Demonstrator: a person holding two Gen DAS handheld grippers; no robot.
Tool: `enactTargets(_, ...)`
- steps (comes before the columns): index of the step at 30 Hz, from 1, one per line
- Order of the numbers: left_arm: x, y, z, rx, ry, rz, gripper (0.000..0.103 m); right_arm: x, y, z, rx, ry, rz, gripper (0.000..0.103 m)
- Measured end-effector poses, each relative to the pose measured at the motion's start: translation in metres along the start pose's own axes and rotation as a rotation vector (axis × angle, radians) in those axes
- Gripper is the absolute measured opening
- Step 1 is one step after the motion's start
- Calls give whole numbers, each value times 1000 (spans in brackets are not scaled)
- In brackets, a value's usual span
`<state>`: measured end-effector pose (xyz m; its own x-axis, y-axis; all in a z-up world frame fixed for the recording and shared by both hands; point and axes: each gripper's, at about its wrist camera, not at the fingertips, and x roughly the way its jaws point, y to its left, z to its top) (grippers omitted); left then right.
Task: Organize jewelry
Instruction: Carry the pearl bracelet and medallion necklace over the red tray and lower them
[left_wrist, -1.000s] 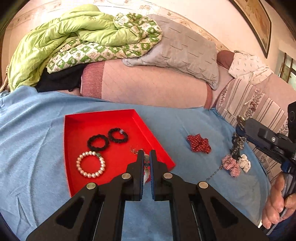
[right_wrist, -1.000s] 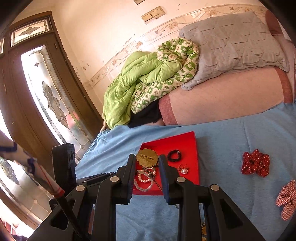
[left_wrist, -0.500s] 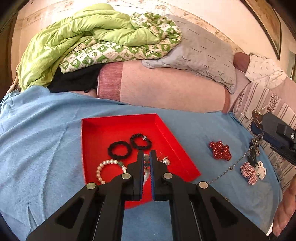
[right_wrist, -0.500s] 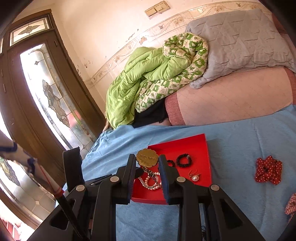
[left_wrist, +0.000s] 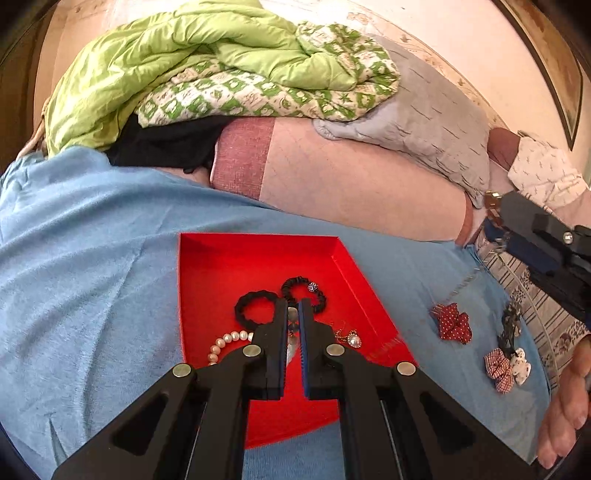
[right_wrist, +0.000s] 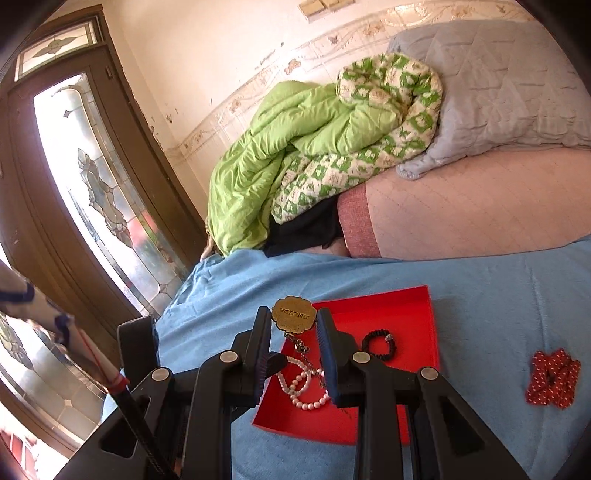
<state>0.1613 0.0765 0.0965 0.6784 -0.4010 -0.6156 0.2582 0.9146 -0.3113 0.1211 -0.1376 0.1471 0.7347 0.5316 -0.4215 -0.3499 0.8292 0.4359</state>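
A red tray (left_wrist: 229, 266) lies on the blue bedcover and holds two black hair ties (left_wrist: 255, 308), a pearl bracelet (left_wrist: 225, 341) and a pearl earring (left_wrist: 354, 340). My left gripper (left_wrist: 293, 306) hovers over the tray, shut on a small pale beaded piece. My right gripper (right_wrist: 294, 314) is shut on a brass scalloped tag (right_wrist: 294, 318), and its chain (right_wrist: 301, 347) dangles over the tray's near left part (right_wrist: 399, 306). From the left wrist view this gripper (left_wrist: 496, 218) sits high at the right, its chain trailing down to the bedcover.
A red dotted scrunchie (left_wrist: 454, 326) lies right of the tray, with a checked one (left_wrist: 498, 369) and a white spotted one (left_wrist: 521, 367) nearer. Green quilt (left_wrist: 184, 55), grey pillow (left_wrist: 424, 118) and pink bolster (left_wrist: 351, 177) line the back. A glass door (right_wrist: 103, 206) stands left.
My left gripper has come over the tray, which now sits nearer and more central. My right gripper has carried the tag and chain towards the tray, and the chain has risen off the scrunchies.
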Motion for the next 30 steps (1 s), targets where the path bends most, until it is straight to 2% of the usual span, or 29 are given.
enactTargets(10, 37, -5, -12, -22, 69, -50, 5, 49, -22, 2, 8, 74, -52, 27)
enactTargets(20, 64, -9, -27, -8, 131, -39, 5, 83, -55, -2, 52, 150, -93, 27)
enactTargets(30, 73, -14, -36, 15, 158, -25, 5, 117, -88, -19, 77, 243, -166, 27)
